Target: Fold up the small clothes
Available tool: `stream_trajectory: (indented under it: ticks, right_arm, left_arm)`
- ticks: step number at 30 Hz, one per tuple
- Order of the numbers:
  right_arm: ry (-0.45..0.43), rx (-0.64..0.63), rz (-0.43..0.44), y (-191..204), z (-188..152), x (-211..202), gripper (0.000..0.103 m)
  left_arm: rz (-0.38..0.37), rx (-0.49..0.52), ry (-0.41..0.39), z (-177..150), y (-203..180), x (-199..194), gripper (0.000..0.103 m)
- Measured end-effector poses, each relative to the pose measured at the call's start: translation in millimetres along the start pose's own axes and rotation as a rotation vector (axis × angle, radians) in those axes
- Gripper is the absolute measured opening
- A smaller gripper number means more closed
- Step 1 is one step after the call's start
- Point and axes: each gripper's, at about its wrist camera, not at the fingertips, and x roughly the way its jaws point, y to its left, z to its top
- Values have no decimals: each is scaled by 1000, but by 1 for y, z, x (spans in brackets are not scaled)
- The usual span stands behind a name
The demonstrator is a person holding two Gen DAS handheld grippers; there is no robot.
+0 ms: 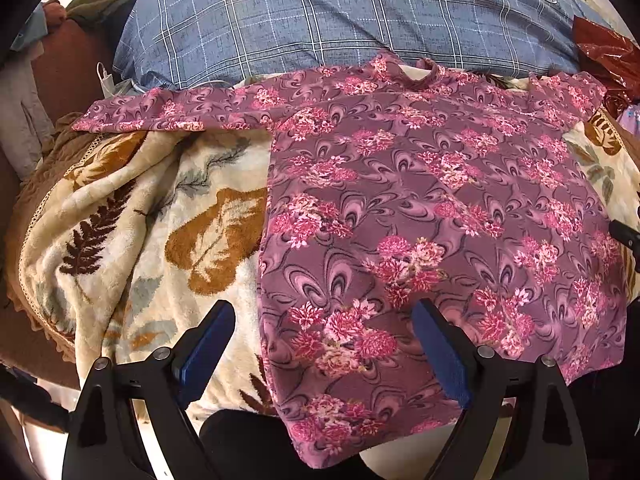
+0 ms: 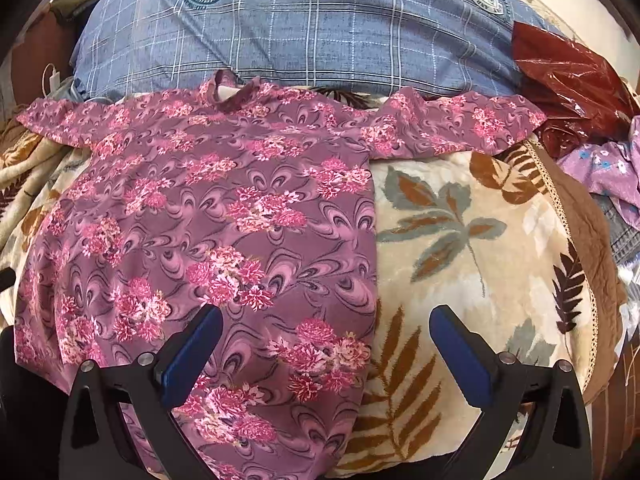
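A mauve top with pink flower print (image 1: pixel 420 208) lies spread flat on a cream leaf-patterned blanket (image 1: pixel 132 220), neck toward the far side, both short sleeves out. It also shows in the right wrist view (image 2: pixel 208 216). My left gripper (image 1: pixel 324 316) is open and empty, hovering over the top's lower left edge near the hem. My right gripper (image 2: pixel 326 320) is open and empty, hovering over the top's lower right side edge, where cloth meets the blanket (image 2: pixel 460 248).
A blue checked pillow (image 1: pixel 320 20) lies behind the top. A dark red plastic bag (image 2: pixel 568 68) and a lilac flowered cloth (image 2: pixel 608 172) lie at the far right. A white charger and cable (image 1: pixel 105 78) lie at the far left. The blanket's brown edge (image 2: pixel 588 240) drops off at the right.
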Motion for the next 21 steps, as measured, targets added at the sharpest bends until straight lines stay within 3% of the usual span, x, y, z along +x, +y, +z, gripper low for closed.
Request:
stream_trajectory:
  ticks: [6, 21]
  right_arm:
    - [-8, -21, -12, -4, -5, -5, 103]
    - [-24, 40, -7, -22, -8, -12, 103]
  left_arm:
    - [-31, -12, 3, 1, -1, 3, 90]
    - [-21, 20, 18, 3, -14, 3, 91]
